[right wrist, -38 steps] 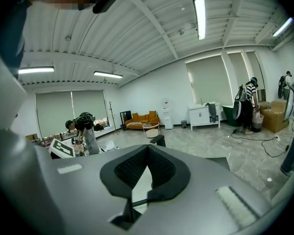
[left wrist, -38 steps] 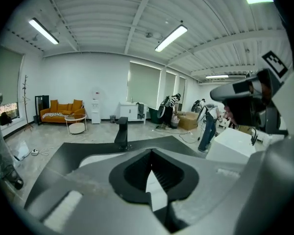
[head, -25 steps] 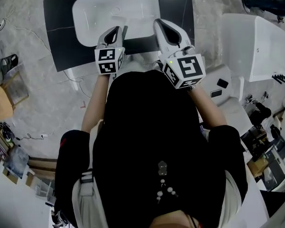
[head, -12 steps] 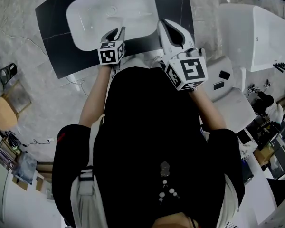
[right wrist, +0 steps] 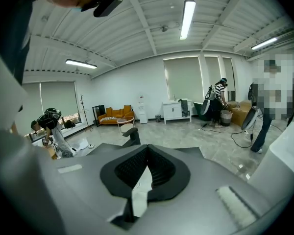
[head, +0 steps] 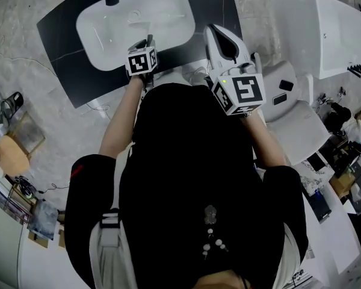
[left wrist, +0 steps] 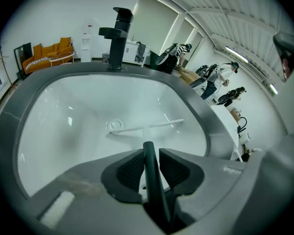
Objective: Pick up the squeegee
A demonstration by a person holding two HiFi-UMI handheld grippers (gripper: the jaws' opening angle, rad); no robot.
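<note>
The squeegee lies in the white sink basin [head: 108,23]: its pale blade bar [left wrist: 137,128] rests by the drain, and its dark handle [left wrist: 156,185] runs back toward me. My left gripper [head: 145,43] points steeply down over the basin's near rim. In the left gripper view its jaws [left wrist: 149,153] have just been opening, and the handle stands between the pads with a thin gap on the right side. My right gripper [head: 216,34] hovers over the black counter [head: 66,53] to the right, and its fingertips [right wrist: 147,148] meet with nothing between them.
A black faucet [left wrist: 118,35] stands at the basin's far rim. A large white moulded unit [head: 325,35] sits to the right of the counter. Cables, boxes and gear crowd the floor at the left [head: 12,149] and the right [head: 349,173]. People stand far off in the room [right wrist: 220,99].
My left gripper has dropped toward the basin and tipped down, and its marker cube looks smaller. The right gripper has drifted a little to the right.
</note>
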